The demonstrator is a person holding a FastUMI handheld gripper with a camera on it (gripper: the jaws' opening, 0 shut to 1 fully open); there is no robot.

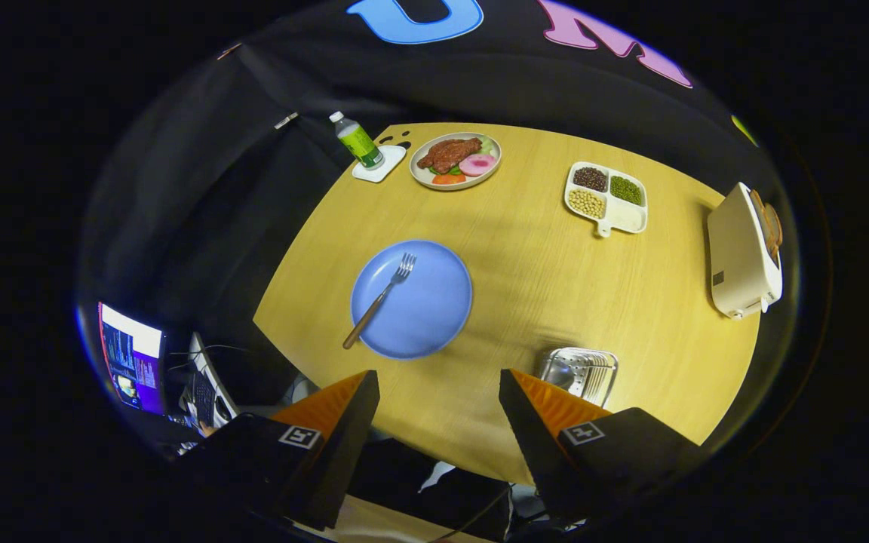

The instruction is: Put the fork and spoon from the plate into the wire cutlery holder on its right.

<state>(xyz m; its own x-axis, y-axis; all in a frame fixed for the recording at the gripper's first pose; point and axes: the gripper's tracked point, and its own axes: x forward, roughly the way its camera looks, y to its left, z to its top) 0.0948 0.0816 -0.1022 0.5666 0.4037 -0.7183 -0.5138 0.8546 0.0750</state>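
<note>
Blue plate (419, 302) holds fork (379, 299); tool (438, 385) gapes empty.

Worktop (525, 249): pale wood grain, rounded edge, standing against the black cloth booth wall (201, 196), which is hanging in soft folds behind and beside it. Light is falling from above, leaving faint shadows lying across the wood. Two small clips (286, 120) are showing on the cloth (purpose unclear). Beyond the worktop's near corner, down in the dark, a lit monitor (133, 358) is glowing, with a keyboard (207, 392) and loose cables (216, 348) sitting beside it. Floor beneath is lying too dark to make out.
</note>
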